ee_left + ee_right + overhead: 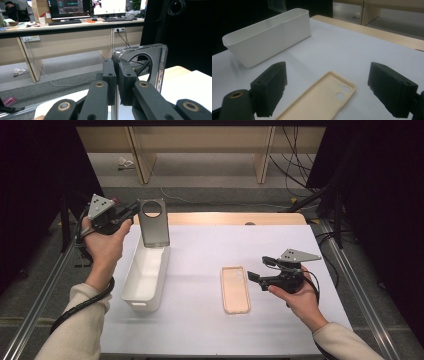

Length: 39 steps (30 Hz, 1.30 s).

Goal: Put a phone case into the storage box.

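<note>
My left gripper [134,211] is shut on the edge of a dark grey phone case [153,222] with a large round camera hole, holding it upright in the air over the far end of a white oblong bin [145,276]. In the left gripper view the jaws pinch the case [152,63] by its side. A beige phone case [235,289] lies flat on the white table, inside facing up. My right gripper [260,268] stands open just right of it; in the right gripper view the beige case [319,100] lies between the spread fingers.
The white bin [265,35] stands at the left of the white table top [210,250]. A wooden strip [235,218] runs along the table's far edge. Cables and desk legs lie on the floor beyond.
</note>
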Motion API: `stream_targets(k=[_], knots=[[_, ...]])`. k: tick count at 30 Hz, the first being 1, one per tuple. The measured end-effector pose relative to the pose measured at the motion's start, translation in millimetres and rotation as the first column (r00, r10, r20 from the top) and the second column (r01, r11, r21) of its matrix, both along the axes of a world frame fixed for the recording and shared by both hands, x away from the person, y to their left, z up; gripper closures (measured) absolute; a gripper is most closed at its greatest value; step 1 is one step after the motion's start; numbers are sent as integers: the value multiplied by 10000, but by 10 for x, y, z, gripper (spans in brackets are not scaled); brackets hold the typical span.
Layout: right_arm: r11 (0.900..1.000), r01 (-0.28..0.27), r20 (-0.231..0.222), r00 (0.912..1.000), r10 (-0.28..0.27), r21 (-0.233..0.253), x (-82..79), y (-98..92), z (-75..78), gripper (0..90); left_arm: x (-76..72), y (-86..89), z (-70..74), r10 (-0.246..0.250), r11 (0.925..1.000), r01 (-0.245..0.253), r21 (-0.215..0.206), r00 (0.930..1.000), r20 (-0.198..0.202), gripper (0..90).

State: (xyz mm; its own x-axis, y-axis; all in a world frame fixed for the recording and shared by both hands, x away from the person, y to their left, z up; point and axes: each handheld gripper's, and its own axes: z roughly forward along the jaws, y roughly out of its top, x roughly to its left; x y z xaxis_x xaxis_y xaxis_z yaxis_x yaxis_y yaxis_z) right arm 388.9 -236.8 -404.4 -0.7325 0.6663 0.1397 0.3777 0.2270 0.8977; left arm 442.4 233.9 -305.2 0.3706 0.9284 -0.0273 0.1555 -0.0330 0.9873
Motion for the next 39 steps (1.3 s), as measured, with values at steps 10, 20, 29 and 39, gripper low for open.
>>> stream_targets(k=[10, 20, 29, 39], knots=[[10000, 2, -2, 10000, -2, 0, 1, -2, -1, 166, 60, 57, -15, 139, 9999, -139, 87, 9999, -66, 850], [10000, 11, -1, 10000, -11, 16, 5, -6, -3, 166, 121, 100, -37, 280, 9993, -278, 235, 9996, -78, 850], [10000, -13, 7, 10000, 13, -2, 6, -6, -6, 166, 168, 133, -64, 355, 9990, -350, 280, 9993, -149, 850], [10000, -1, -28, 10000, 1, 25, 9, -7, -13, 166, 235, 152, -82, 423, 9983, -414, 398, 9989, -208, 849]])
